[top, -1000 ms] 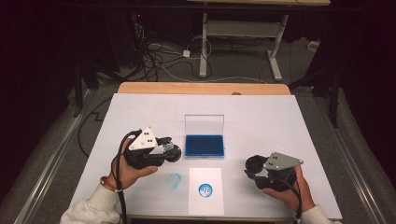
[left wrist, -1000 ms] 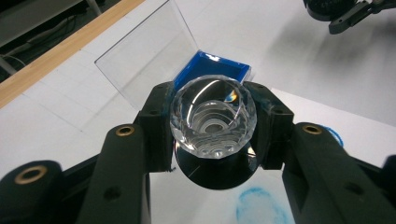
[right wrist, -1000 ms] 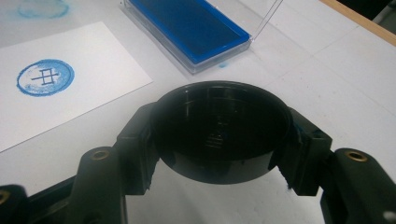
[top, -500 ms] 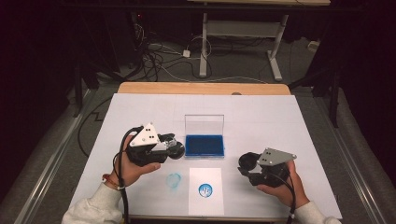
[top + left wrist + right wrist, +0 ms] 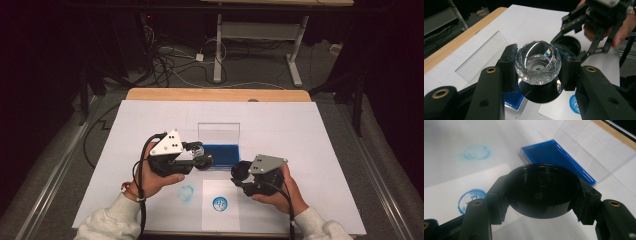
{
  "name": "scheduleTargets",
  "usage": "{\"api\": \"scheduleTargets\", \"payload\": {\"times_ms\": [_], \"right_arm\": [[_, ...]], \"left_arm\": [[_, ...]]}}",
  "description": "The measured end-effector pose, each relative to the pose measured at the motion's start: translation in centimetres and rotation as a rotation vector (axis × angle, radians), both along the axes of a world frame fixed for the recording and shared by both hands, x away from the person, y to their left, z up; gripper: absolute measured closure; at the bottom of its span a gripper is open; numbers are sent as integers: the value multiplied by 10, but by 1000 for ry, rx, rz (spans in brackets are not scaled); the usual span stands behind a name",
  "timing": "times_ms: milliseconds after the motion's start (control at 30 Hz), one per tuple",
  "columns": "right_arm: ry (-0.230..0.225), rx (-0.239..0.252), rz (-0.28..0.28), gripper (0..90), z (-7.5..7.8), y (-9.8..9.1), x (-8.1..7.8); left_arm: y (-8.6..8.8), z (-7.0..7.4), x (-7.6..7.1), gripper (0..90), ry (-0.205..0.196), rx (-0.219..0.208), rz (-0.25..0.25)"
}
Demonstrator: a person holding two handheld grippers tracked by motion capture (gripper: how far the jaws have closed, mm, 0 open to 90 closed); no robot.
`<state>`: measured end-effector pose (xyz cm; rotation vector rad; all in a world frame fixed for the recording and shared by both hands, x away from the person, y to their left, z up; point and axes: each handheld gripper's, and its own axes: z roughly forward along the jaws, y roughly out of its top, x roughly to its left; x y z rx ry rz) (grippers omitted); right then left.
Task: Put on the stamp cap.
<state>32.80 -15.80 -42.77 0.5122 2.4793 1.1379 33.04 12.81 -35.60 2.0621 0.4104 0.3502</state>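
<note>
Both hands have drifted toward the middle of the tabletop (image 5: 320, 130) since a second ago — the right one the farther, sliding in from the right edge toward the ink pad. Now the left hand-held gripper (image 5: 200, 156) pinches a stamp with a clear faceted glass knob (image 5: 538, 62) above a flat black disc base, its jaws pressed against the knob's sides. That stamp hangs just at the front left corner of the blue ink pad (image 5: 220, 152), whose clear lid stands open behind it. The right hand-held gripper (image 5: 240, 172) is clamped on a round black cap (image 5: 541, 190), hollow side showing, held just in front of the pad's right corner — close to the stamp, not touching it. Below them lies a white sheet (image 5: 220, 220) bearing a round blue stamp print (image 5: 220, 203), with a fainter blue smudge (image 5: 186, 192) on the tabletop to its left.
</note>
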Motion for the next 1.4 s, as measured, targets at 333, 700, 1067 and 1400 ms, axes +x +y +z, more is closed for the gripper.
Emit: {"api": "scheduleTargets", "payload": {"times_ms": [333, 700, 1067, 1400], "right_arm": [[18, 67, 37, 392, 3, 28, 3], [43, 140, 42, 391, 7, 39, 4], [38, 162, 22, 391, 7, 35, 5], [28, 155, 16, 391, 7, 34, 4]], "left_arm": [[-20, -2, 0, 550, 2, -13, -40], [-33, -6, 4, 550, 7, -23, -58], [-38, -9, 4, 550, 15, -21, -71], [-37, -13, 7, 550, 46, -41, -79]]}}
